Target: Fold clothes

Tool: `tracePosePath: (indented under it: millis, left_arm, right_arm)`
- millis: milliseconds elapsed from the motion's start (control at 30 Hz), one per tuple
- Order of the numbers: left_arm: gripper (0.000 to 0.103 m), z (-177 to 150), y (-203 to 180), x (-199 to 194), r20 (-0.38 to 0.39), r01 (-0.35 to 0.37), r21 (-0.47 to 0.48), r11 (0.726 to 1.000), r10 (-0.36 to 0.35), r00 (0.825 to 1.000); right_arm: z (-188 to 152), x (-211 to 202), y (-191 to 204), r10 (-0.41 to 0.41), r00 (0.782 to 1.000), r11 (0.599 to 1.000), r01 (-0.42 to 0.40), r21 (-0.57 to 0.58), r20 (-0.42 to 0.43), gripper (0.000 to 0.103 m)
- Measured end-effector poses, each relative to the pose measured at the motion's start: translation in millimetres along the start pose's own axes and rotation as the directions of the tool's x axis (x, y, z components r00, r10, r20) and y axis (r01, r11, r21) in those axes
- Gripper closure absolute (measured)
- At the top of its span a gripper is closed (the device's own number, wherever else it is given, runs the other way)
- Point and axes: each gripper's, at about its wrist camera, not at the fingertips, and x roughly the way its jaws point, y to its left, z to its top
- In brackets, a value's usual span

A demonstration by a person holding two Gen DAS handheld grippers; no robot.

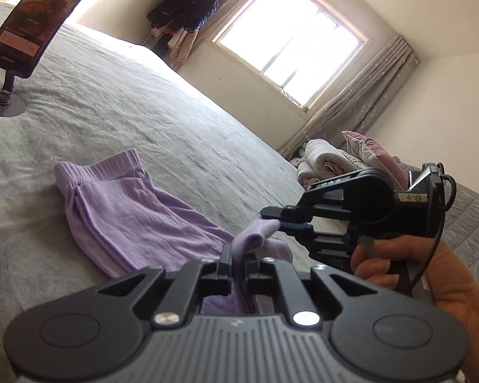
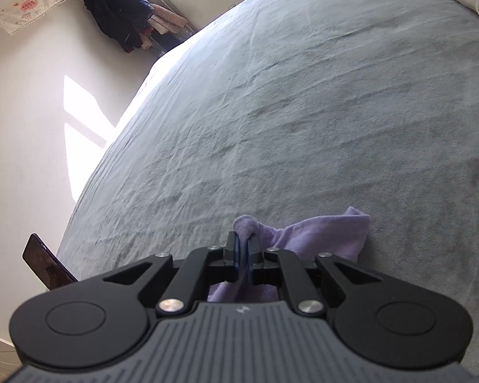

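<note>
Left gripper (image 1: 238,257) clamped on a bunched hem of the purple pants (image 1: 124,210); right gripper (image 2: 244,242) pinching another fold of the same fabric, a hand (image 1: 412,274) on its handle. Pants lie out across the grey bed (image 1: 118,102), waistband toward the phone stand (image 1: 32,32) at the bed's far corner, hem end lifted.

Both tools are made of black plastic with a grey ribbed top and shiny round screws. On the right gripper (image 1: 279,220), a small yellow label and a black cable (image 1: 444,223) are seen.
</note>
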Motion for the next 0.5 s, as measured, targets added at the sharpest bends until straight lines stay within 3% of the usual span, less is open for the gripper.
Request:
tracePosePath:
  millis: [500]
  left_arm:
    - [0.097,28.5,54.0,-15.8,0.058,-0.161,-0.209,0.965,0.176,0.983]
  right_arm:
    - [-24.2,66.4,82.8,0.012,0.996,0.993,-0.022,-0.113,-0.084,0.095]
